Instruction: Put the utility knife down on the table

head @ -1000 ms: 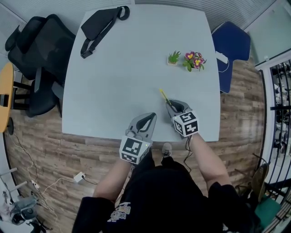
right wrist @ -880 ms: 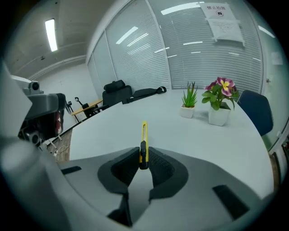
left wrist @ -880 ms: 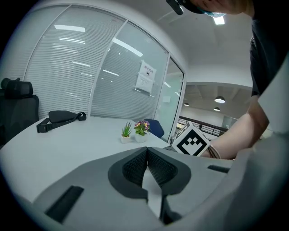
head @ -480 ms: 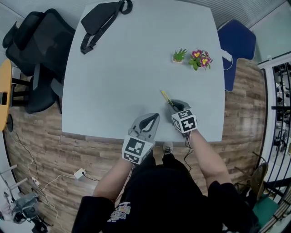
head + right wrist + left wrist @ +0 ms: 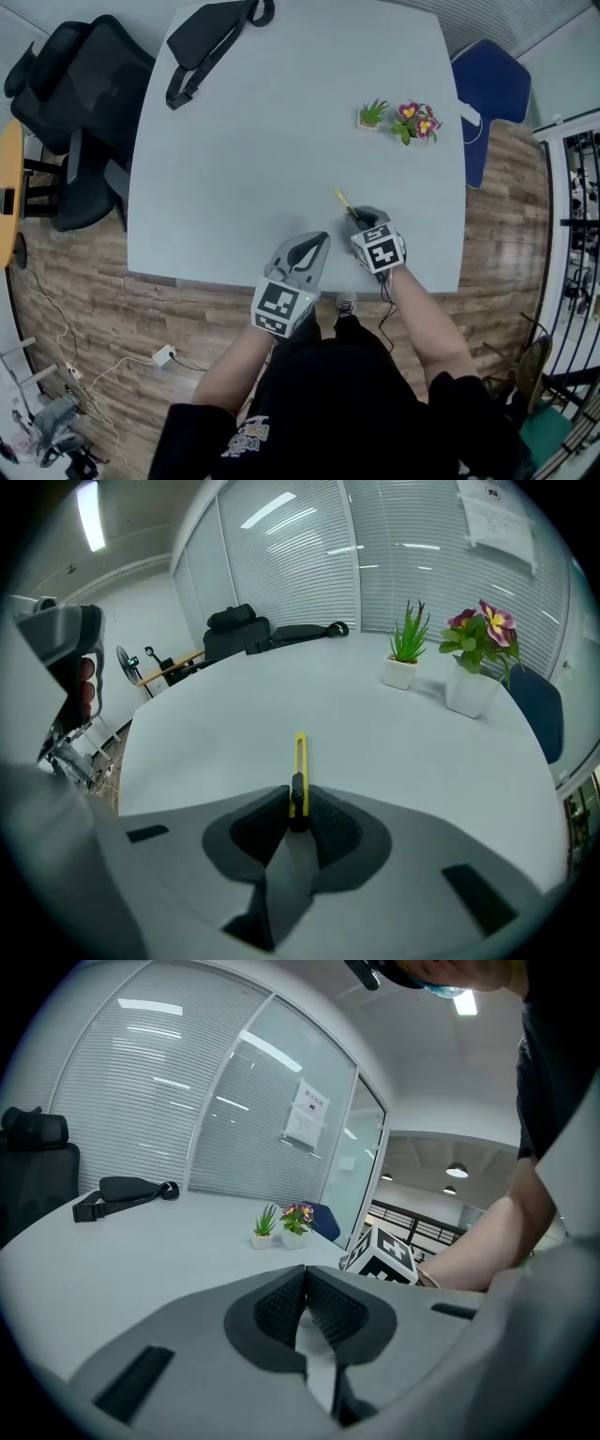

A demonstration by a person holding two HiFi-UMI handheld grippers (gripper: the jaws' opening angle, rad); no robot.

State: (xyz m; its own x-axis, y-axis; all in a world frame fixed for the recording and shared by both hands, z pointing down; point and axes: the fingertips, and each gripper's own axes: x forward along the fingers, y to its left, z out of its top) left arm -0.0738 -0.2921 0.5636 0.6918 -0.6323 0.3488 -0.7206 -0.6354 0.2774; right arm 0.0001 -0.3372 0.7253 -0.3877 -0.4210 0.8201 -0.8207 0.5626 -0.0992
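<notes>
A slim yellow utility knife (image 5: 299,772) with a black slider sticks out forward from between the jaws of my right gripper (image 5: 298,810), which is shut on it. In the head view the knife (image 5: 343,202) points up and to the left from the right gripper (image 5: 361,217), over the near right part of the pale grey table (image 5: 262,141). Whether its tip touches the tabletop I cannot tell. My left gripper (image 5: 309,247) hangs at the table's near edge, jaws shut with nothing between them (image 5: 304,1290).
Two small potted plants, a green one (image 5: 372,114) and a flowering one (image 5: 414,122), stand at the far right of the table. A black bag with a strap (image 5: 208,42) lies at the far left. Black office chairs (image 5: 66,112) stand left, a blue chair (image 5: 487,89) right.
The right gripper with the knife has drawn slightly toward the near edge and turned a little. The left gripper has stayed in place.
</notes>
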